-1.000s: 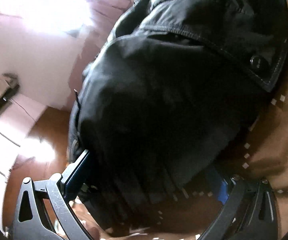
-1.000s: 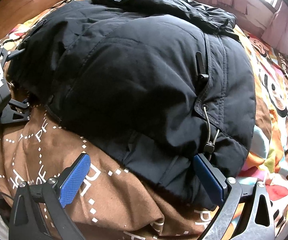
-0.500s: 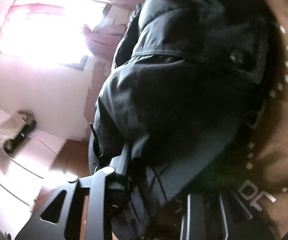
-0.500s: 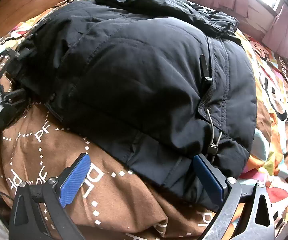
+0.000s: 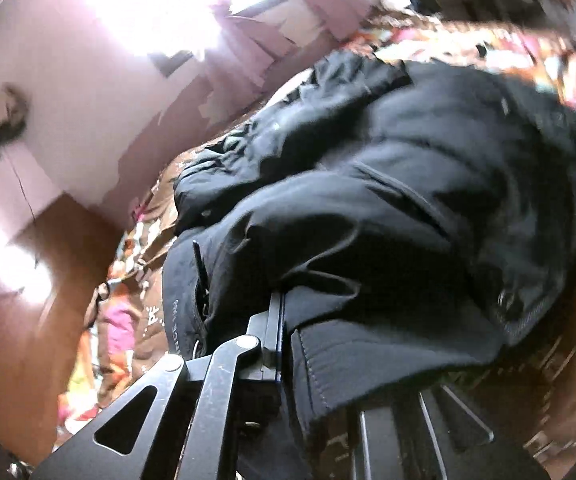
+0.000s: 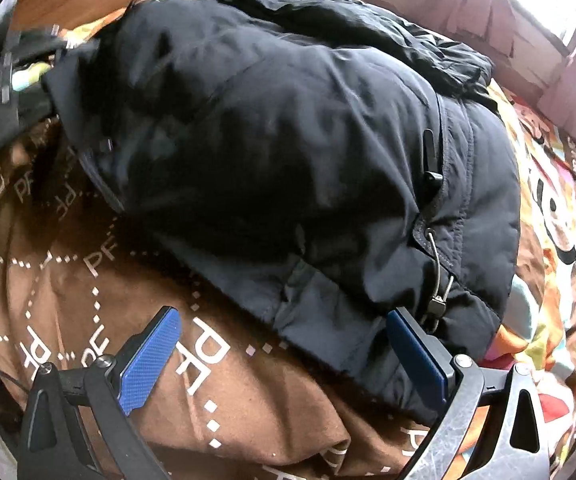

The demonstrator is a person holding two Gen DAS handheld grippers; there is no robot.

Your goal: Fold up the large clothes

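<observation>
A large black padded jacket lies bunched on a brown printed bed cover. In the left wrist view the jacket fills the middle, and my left gripper is closing, its jaws nearly together on the hem fold, which is raised off the bed. Its right finger is hidden under the cloth. In the right wrist view that left gripper shows blurred at the upper left, holding up the jacket's corner. My right gripper stands open over the near hem, its right pad against the fabric.
Colourful cartoon bedding spreads to the right of the jacket. Wooden floor lies beyond the bed's far side. A pink wall with a bright window and curtains stands behind.
My left gripper went from wide open to nearly closed on the jacket's edge and rose, lifting that corner. The right gripper stayed where it was, open.
</observation>
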